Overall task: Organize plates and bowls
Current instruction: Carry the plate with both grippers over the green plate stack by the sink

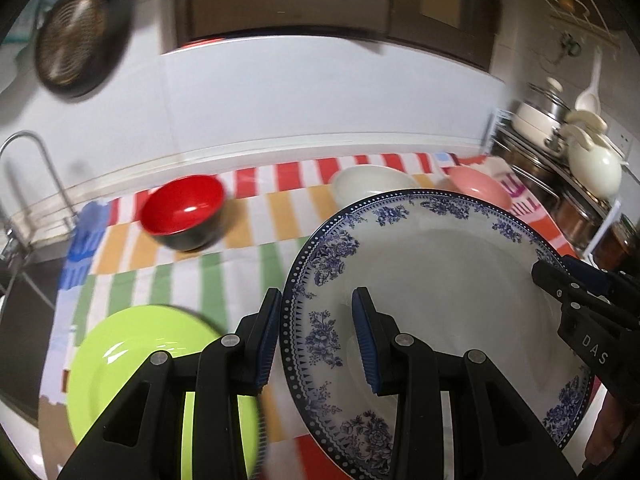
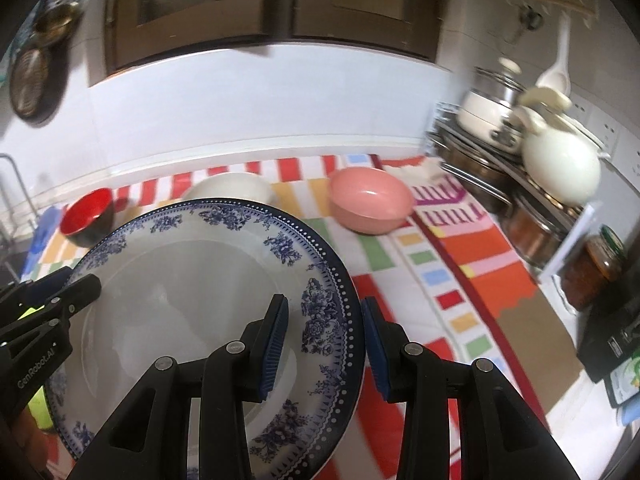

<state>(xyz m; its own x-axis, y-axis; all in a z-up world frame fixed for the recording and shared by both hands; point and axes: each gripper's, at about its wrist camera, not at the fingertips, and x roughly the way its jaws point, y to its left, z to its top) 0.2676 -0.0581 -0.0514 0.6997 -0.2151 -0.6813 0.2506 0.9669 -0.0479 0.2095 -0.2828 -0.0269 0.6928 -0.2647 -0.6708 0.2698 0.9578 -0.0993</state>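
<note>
A large white plate with a blue floral rim [image 1: 440, 280] [image 2: 192, 280] hangs above the striped cloth, tilted, held from both sides. My left gripper [image 1: 317, 294] is shut on its left rim, one pad above and one below. My right gripper [image 2: 324, 299] is shut on the opposite rim. Each gripper also shows at the edge of the other's view: the right gripper [image 1: 556, 268] and the left gripper [image 2: 78, 280]. A lime green plate [image 1: 132, 364] lies on the cloth below left. At the back sit a red and black bowl [image 1: 184, 210], a white bowl [image 1: 368, 184] and a pink bowl [image 2: 372, 204].
A striped multicolour cloth [image 2: 440, 280] covers the counter. A sink faucet [image 1: 36, 160] stands at far left. A rack of pots with a cream kettle [image 2: 560, 168] and a jar [image 2: 600, 264] fills the right side. A frying pan [image 1: 76, 40] hangs on the wall.
</note>
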